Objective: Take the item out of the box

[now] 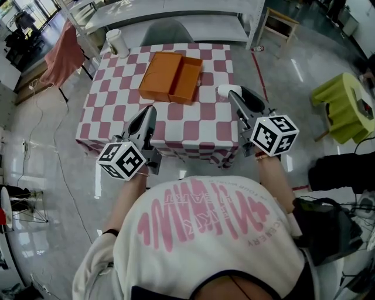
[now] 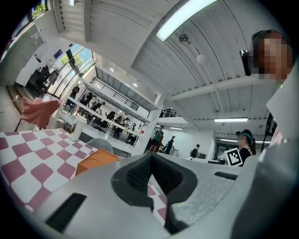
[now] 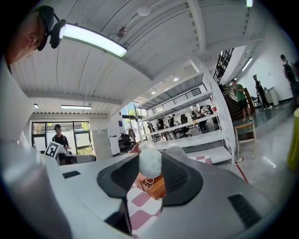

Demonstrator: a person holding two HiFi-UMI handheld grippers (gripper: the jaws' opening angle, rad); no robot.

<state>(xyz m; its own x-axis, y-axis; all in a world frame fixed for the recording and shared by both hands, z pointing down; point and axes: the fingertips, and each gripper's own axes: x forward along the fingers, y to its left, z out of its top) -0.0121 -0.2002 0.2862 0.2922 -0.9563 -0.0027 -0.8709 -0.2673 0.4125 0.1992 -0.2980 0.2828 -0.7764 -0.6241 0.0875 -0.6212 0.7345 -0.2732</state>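
An orange box lies open on the red-and-white checkered table, its two halves side by side and nothing visible inside. My right gripper hovers over the table's near right part, shut on a white rounded item. In the right gripper view that white item sits between the pads, with the orange box beyond it. Over the table's near left edge my left gripper has its jaws together and holds nothing. The left gripper view shows its pads meeting at the tips, the orange box ahead on the left.
A white cup stands at the table's far left corner. A pink cloth hangs over a chair left of the table. White shelving runs behind the table, and a green-covered stool stands at the right.
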